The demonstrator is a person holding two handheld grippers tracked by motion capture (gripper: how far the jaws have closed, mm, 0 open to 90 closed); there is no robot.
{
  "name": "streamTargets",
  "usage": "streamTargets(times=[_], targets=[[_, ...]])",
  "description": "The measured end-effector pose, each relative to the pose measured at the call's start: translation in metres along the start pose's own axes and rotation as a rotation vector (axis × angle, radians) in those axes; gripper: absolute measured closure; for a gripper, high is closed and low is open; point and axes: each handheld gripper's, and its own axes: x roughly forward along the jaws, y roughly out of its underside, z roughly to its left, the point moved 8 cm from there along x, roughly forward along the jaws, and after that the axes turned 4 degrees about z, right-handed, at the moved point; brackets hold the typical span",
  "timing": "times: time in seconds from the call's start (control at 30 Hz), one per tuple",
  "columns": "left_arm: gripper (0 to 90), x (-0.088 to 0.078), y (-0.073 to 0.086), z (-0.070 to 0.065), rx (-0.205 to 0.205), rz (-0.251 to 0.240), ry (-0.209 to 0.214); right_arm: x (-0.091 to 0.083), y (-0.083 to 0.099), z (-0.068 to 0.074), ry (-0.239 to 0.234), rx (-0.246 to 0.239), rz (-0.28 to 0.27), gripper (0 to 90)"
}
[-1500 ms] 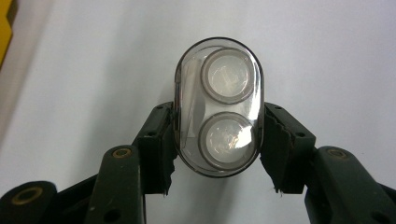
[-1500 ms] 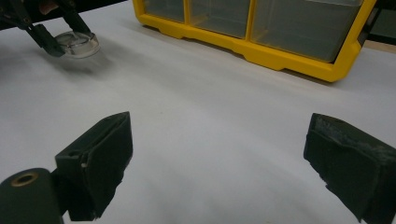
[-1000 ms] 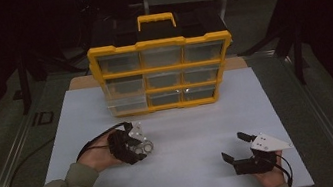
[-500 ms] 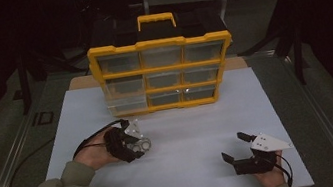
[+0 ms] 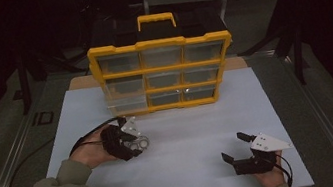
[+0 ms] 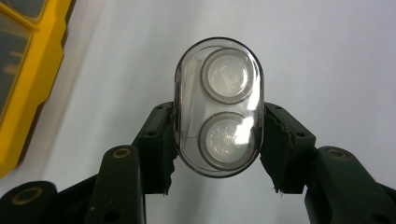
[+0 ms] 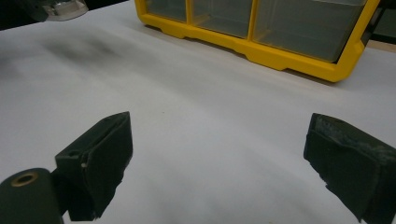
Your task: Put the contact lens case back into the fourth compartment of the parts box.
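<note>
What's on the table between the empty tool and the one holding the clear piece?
Nothing: the high view shows bare white tabletop between the right tool and the left tool.

We are looking along the right gripper (image 7: 217,163), its two black jaws standing wide apart over the white table top (image 7: 196,107). Beyond them the yellow organizer box (image 7: 261,28) is lying; far to its left, a clear container (image 7: 65,9) is peeking in.

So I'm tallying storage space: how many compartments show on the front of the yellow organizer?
9, in three rows of three on the yellow organizer standing at the back of the white table: three top, three middle, three bottom. Others may be hidden behind it.
</note>
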Motion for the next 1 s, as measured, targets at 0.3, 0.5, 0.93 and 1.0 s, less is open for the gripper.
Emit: streamTargets(times=[0.3,0.5,0.93,1.0], targets=[[49.1,-0.005,0.0,0.001,0.001,-0.004,0.005,0.0,0.0,0.0,0.0,0.0,-0.003,7.5],[49.1,-0.01,0.001,0.002,0.001,-0.005,0.004,0.0,0.0,0.0,0.0,0.001,-0.004,7.6],[49.1,-0.021,-0.001,0.004,0.01,-0.009,0.006,-0.001,-0.001,0.0,-0.003,0.003,-0.01,7.6],[49.1,-0.023,-0.001,0.005,0.009,-0.011,0.004,-0.001,-0.001,0.0,-0.003,0.004,-0.01,7.6]])
